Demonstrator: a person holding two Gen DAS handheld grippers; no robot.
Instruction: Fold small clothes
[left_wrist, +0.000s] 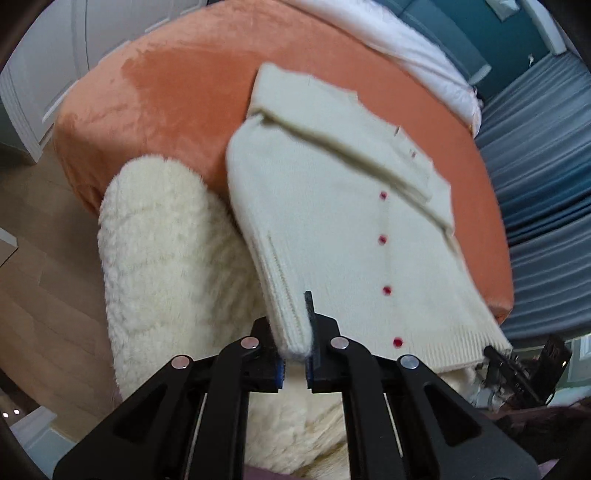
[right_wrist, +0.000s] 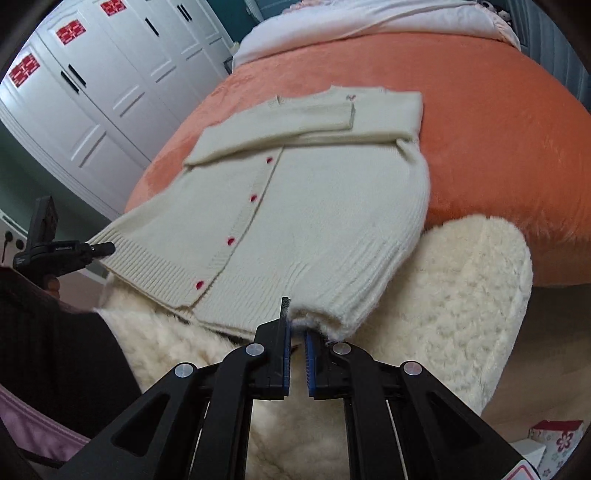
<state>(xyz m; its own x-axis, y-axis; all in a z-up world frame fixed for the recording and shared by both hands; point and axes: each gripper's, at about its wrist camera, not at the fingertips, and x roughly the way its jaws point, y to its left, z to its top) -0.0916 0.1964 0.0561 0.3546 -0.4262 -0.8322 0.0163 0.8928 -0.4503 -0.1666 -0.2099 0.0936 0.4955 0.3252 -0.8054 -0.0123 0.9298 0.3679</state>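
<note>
Motion blur softens the cream cardigan (left_wrist: 332, 221), its hem corner hides the left hand-held gripper (left_wrist: 295, 354) fingertip, and the bed (left_wrist: 177, 92) runs past the frame.

An orange plush bed (left_wrist: 177, 92) carries everything here, its velvety cover rounding off at the near edge. Flat on it lies a cream cardigan (right_wrist: 314, 192) with red buttons, sleeves folded across the chest, hem reaching off the near edge. A white duvet (right_wrist: 369, 22) sits bunched at the far end. A fluffy cream blanket (right_wrist: 461, 295) drapes over the near edge, under the hem.
</note>
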